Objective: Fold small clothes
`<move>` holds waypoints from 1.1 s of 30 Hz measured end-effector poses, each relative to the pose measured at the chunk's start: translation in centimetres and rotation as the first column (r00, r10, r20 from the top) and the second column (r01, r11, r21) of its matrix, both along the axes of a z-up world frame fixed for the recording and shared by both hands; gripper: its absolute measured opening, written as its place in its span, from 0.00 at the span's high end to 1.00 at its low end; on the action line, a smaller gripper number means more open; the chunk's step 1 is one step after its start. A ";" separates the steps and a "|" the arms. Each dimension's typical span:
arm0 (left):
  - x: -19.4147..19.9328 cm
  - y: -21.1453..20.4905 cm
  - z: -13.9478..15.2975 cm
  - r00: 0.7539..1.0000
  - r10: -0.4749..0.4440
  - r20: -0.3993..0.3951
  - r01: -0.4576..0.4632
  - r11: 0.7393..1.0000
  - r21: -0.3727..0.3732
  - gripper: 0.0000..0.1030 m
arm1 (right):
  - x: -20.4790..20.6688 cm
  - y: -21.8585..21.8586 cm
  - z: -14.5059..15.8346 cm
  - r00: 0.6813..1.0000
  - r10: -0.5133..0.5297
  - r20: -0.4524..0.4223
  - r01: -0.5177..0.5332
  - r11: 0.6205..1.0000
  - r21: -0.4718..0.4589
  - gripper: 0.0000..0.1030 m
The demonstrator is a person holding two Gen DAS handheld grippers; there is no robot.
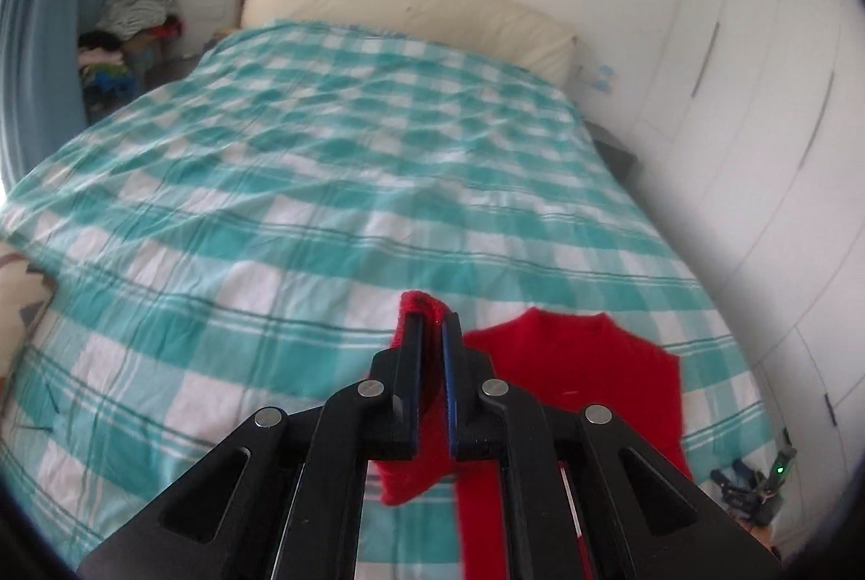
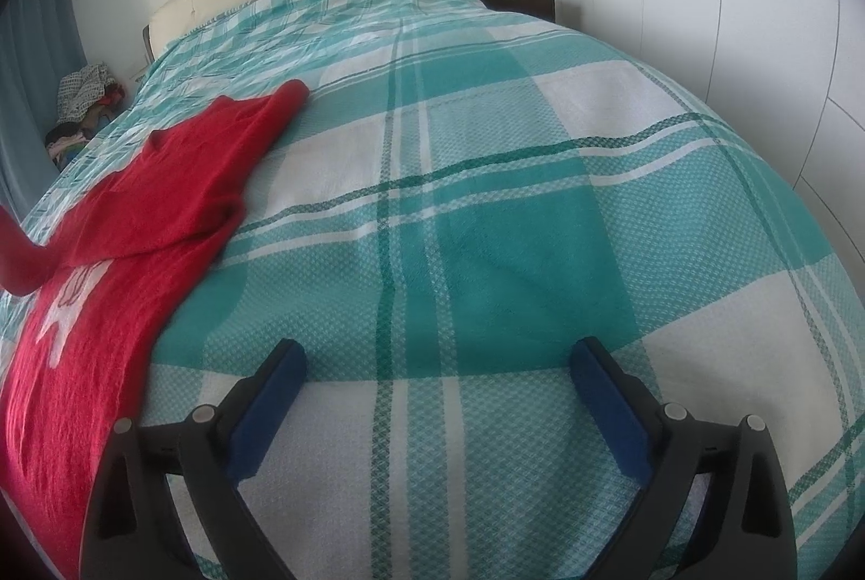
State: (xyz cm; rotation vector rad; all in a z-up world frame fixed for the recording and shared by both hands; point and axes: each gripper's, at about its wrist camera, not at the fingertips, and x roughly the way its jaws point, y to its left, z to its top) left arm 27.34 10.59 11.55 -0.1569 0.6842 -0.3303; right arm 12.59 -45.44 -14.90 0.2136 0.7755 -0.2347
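Note:
A small red sweater (image 2: 135, 212) with a white motif (image 2: 62, 310) lies flat near the edge of the bed, one sleeve stretched out towards the headboard. In the left wrist view its body (image 1: 573, 380) sits just right of my left gripper (image 1: 432, 318). That gripper is shut on the other red sleeve (image 1: 408, 472) and holds it lifted above the cover, with the cuff poking out past the fingertips. The raised sleeve (image 2: 13, 250) shows at the left edge of the right wrist view. My right gripper (image 2: 438, 353) hovers open over the bare cover, right of the sweater, with nothing between its pads.
The bed carries a teal and white checked cover (image 1: 324, 180) and a cream headboard (image 1: 405, 7). A pile of clothes (image 1: 135, 18) sits in the far corner by a blue curtain. White wardrobe doors (image 1: 757, 104) and a dark nightstand (image 2: 519, 1) flank the right side.

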 end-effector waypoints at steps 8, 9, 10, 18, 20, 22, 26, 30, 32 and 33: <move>2.4 -16.5 -2.0 0.972 -0.229 -0.063 0.228 0.974 -0.013 0.95 | 0.0 -0.1 0.0 1.000 0.001 0.001 -0.001 1.000 0.004 0.04; 2.3 -18.2 -3.0 0.966 -0.246 -0.082 0.247 0.969 -0.004 0.95 | 0.0 -0.1 0.0 1.000 0.001 0.002 -0.001 1.000 0.005 0.04; 2.1 -19.6 -4.1 0.959 -0.262 -0.103 0.265 0.964 0.006 0.95 | 0.0 -0.1 0.0 1.000 0.001 0.002 -0.001 1.000 0.005 0.04; 1.5 -26.5 -12.3 0.925 -0.292 -0.245 0.318 0.945 0.072 0.24 | -0.1 0.0 0.1 1.000 0.004 0.000 -0.004 1.000 0.005 0.03; 1.1 -25.6 -12.5 0.926 -0.290 -0.241 0.312 0.949 0.056 0.20 | -0.1 0.0 0.1 1.000 0.004 0.000 -0.004 1.000 0.005 0.03; 0.9 -23.7 -12.6 0.943 -0.240 -0.229 0.261 0.963 0.064 0.16 | -0.1 -0.1 0.1 1.000 0.004 -0.001 -0.004 1.000 0.004 0.03; 0.3 -17.0 -13.5 0.975 -0.093 -0.202 0.116 0.987 0.109 0.08 | -0.2 0.2 0.1 1.000 0.007 -0.007 -0.007 1.000 -0.002 0.03; -1.1 -10.1 -15.5 0.978 0.046 -0.205 -0.003 0.978 0.207 0.08 | -0.1 0.3 0.1 1.000 0.008 -0.011 -0.008 1.000 -0.006 0.02; -2.6 -7.4 -16.4 0.972 0.082 -0.218 -0.029 0.971 0.236 0.08 | 0.0 0.3 0.1 1.000 0.008 -0.013 -0.008 1.000 -0.008 0.02; -3.4 -6.3 -17.0 0.969 0.095 -0.228 -0.038 0.969 0.243 0.08 | 0.0 0.3 0.1 1.000 0.009 -0.013 -0.009 1.000 -0.009 0.02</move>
